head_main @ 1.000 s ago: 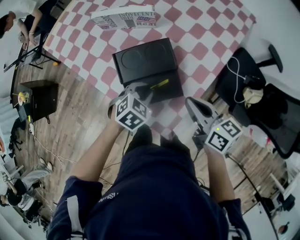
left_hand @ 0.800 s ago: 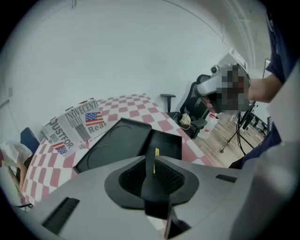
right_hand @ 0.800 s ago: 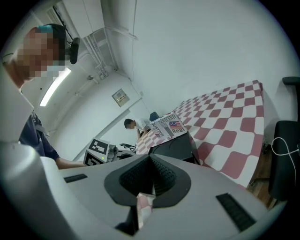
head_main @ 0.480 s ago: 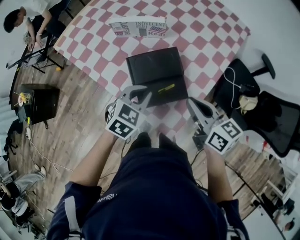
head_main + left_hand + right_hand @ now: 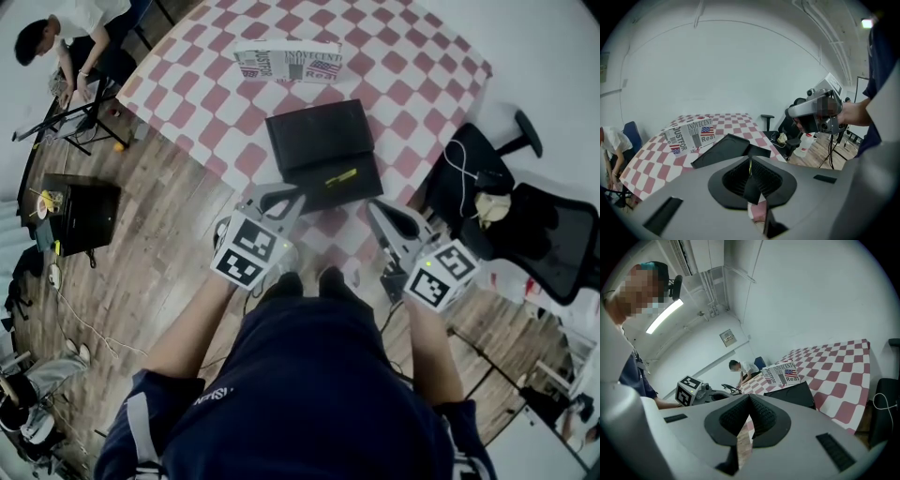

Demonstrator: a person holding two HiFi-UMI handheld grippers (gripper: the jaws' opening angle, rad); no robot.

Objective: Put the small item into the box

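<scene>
An open black box (image 5: 319, 139) lies on the checkered table (image 5: 412, 75). A small yellow item (image 5: 339, 175) rests on the box's near half. My left gripper (image 5: 281, 195) hovers just short of the box's near edge. Its jaws are closing, almost together, with nothing between them. In the left gripper view the box (image 5: 723, 150) shows beyond the left gripper (image 5: 750, 161). My right gripper (image 5: 377, 210) hangs at the table's near edge, right of the box, shut and empty. From the right gripper view the box (image 5: 794, 393) sits ahead.
A newspaper-print carton (image 5: 286, 61) stands behind the black box. A black office chair (image 5: 525, 225) with a cable sits right of the table. On the wooden floor at left are a dark case (image 5: 84, 197) and a seated person (image 5: 56, 37).
My left gripper has drawn back from over the box toward the table edge and its jaws have come together. The yellow item stays on the box. The right gripper barely moved.
</scene>
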